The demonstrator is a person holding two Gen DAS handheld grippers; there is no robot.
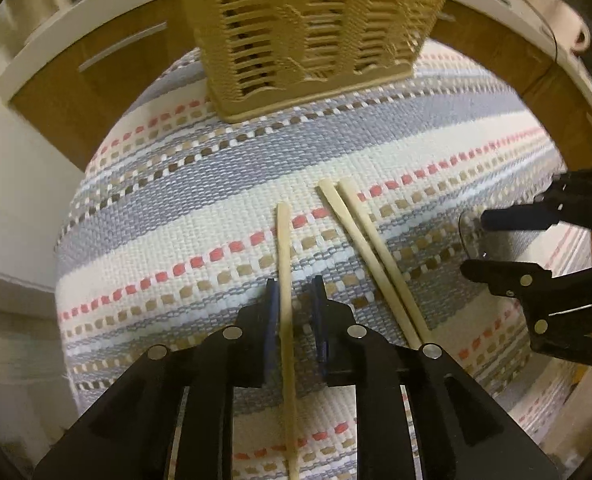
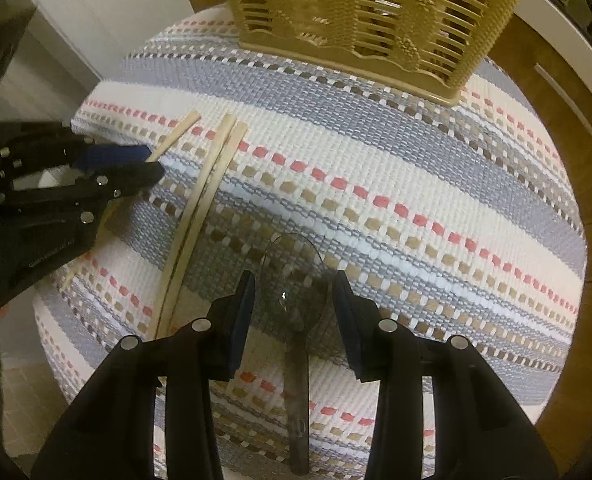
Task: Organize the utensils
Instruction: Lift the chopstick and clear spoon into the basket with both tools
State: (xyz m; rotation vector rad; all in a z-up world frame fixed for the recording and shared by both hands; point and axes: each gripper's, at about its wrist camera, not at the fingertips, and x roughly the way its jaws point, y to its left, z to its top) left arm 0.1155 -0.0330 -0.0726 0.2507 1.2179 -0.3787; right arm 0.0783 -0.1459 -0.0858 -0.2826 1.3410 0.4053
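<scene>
From the left wrist, the left gripper (image 1: 294, 300) straddles a single wooden chopstick (image 1: 285, 264). The stick runs lengthwise between the two blue pads (image 1: 272, 312), pointing straight ahead toward the slatted tan utensil basket (image 1: 308, 36) at the far edge of the striped woven mat (image 1: 184, 208). The jaws stand parted, with a sliver of gap on the right side of the stick; I judge they are about to close but have not yet clamped. Just to the right lies a pair of chopsticks (image 1: 370, 256), side by side and angled slightly away. Further right the right gripper (image 1: 474, 244) hovers over the rim of a clear plastic spoon (image 1: 462, 236).

From the right wrist, that clear plastic spoon (image 2: 294, 280) lies directly between the widely parted fingers of the right gripper (image 2: 292, 296), bowl forward, handle running back under the camera. Its long axis lines up with the gripper and aims roughly at the basket (image 2: 376, 12) ahead. To the left the pair of chopsticks (image 2: 212, 184) lies on the mat (image 2: 416, 168), and the left gripper (image 2: 152, 164) sits over the single chopstick (image 2: 178, 134).

Each tool already lies lengthwise in its own claw, so a straight squeeze looks enough.
</scene>
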